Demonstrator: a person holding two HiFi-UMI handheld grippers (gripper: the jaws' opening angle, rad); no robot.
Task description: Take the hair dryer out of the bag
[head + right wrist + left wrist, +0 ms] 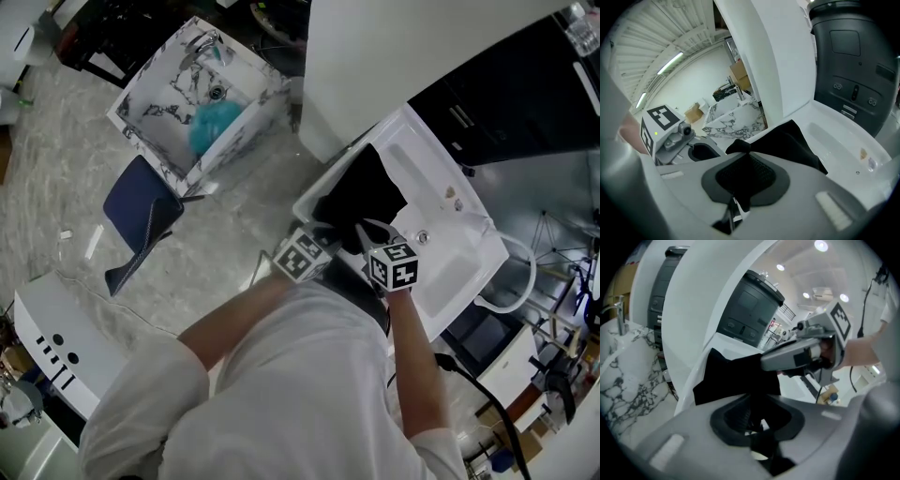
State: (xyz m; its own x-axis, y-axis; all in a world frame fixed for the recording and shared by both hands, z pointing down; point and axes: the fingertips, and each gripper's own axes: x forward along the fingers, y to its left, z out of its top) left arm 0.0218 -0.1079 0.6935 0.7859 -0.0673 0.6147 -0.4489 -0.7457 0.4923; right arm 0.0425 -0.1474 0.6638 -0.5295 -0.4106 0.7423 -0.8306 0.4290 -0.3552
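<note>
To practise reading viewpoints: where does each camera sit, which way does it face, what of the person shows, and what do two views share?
Head view: on the head, facing steeply down at the black bag on the white basin; sleeves, left tool and right tool show.
Left gripper view: on the left tool, facing along its jaws to the bag; right tool and hand show.
Right gripper view: on the right tool, its jaws shut on the bag; left tool shows.
Shared: both gripper views see the bag and the opposite tool.
</note>
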